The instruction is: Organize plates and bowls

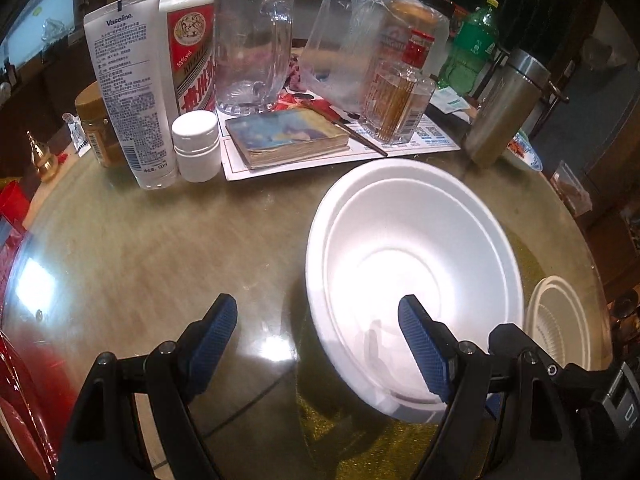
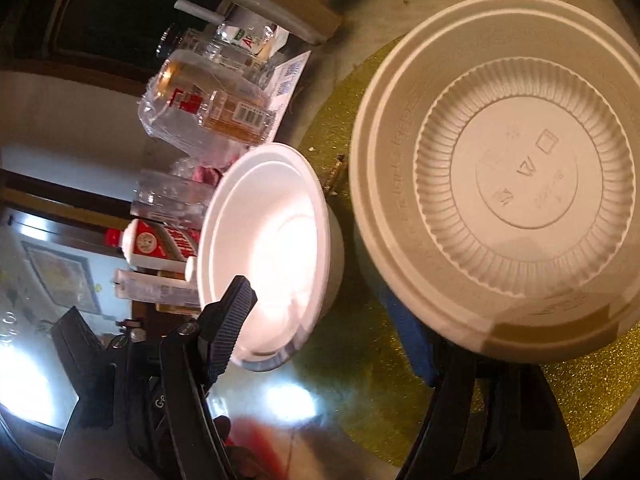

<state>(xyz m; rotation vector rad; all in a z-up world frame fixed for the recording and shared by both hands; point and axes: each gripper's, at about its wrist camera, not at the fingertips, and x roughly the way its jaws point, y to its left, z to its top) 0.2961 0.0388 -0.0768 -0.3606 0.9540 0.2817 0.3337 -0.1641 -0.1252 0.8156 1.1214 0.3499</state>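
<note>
A white foam bowl stands upright on the glass table. My left gripper is open across its near left rim: the right pad hangs inside the bowl and the left pad is outside over bare glass, neither pressing. To the right sits a cream ribbed plastic bowl on a gold glitter mat. My right gripper is open in the gap between the two bowls. Its left finger overlaps the white bowl's near rim. The cream bowl's rim partly hides its right blue pad.
Along the table's far side stand a Vaseline tube, a red-and-white liquor bottle, a glass mug, a white jar, an old book, a toothpick box and a steel flask. Bare glass lies left of the white bowl.
</note>
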